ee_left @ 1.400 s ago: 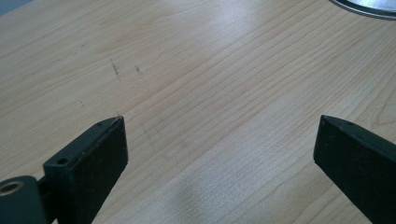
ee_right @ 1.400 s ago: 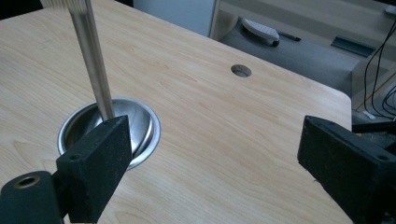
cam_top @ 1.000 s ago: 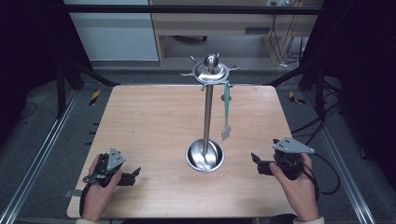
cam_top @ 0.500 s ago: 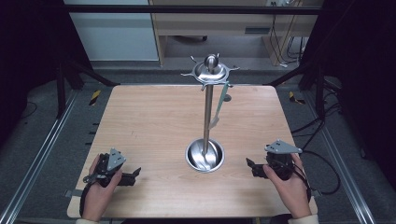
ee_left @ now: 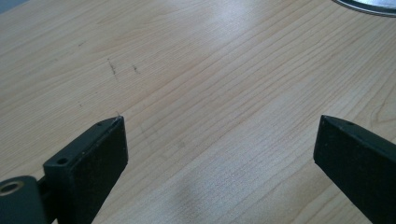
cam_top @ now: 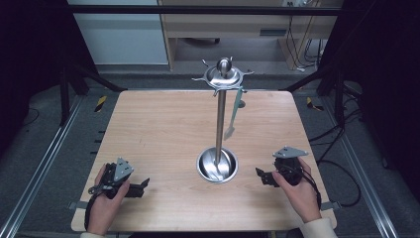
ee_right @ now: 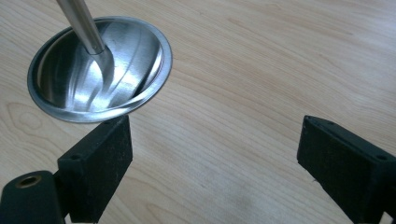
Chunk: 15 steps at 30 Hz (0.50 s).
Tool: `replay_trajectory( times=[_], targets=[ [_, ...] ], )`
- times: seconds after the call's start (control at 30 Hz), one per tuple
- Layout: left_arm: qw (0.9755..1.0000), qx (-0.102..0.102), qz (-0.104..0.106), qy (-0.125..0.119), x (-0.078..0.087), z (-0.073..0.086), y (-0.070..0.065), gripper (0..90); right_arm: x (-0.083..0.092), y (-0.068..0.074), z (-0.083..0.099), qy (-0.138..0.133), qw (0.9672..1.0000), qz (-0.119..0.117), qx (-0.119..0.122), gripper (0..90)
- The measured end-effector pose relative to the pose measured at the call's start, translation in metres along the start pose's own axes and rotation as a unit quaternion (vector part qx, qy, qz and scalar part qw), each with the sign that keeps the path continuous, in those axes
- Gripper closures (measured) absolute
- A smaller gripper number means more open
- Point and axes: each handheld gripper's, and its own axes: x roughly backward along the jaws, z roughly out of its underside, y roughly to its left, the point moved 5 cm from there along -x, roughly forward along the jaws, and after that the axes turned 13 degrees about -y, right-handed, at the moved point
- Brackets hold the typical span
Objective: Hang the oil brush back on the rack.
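A steel utensil stand (cam_top: 220, 119) rises from a round dish base (cam_top: 217, 165) near the table's middle front; its hooked crown (cam_top: 224, 75) carries one hanging utensil (cam_top: 234, 113). My left gripper (cam_top: 141, 184) rests at the front left of the table, open, with bare wood between its jaws (ee_left: 219, 140). My right gripper (cam_top: 261, 176) sits at the front right, just right of the dish, open and holding nothing. In the right gripper view the dish base (ee_right: 100, 70) and the pole's foot (ee_right: 84, 23) lie beyond the gripper (ee_right: 212, 144), up and to the left.
The wooden table (cam_top: 163, 129) has a metal frame rail (cam_top: 44, 158) along its left side. Cables (cam_top: 341, 168) trail off the right edge. A cabinet (cam_top: 233, 25) stands beyond the far edge.
My right gripper has moved left and nearer to the dish base, dropping toward the table. The left gripper has stayed put.
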Motion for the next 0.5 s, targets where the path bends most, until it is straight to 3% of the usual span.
replay_trajectory(
  times=[0.5],
  targets=[
    [1.0000,0.000,-0.001,-0.001,0.000,0.000,0.000,2.6,-0.037,-0.009,-0.006,0.036,0.9992,-0.001,-0.019,13.1]
  ],
)
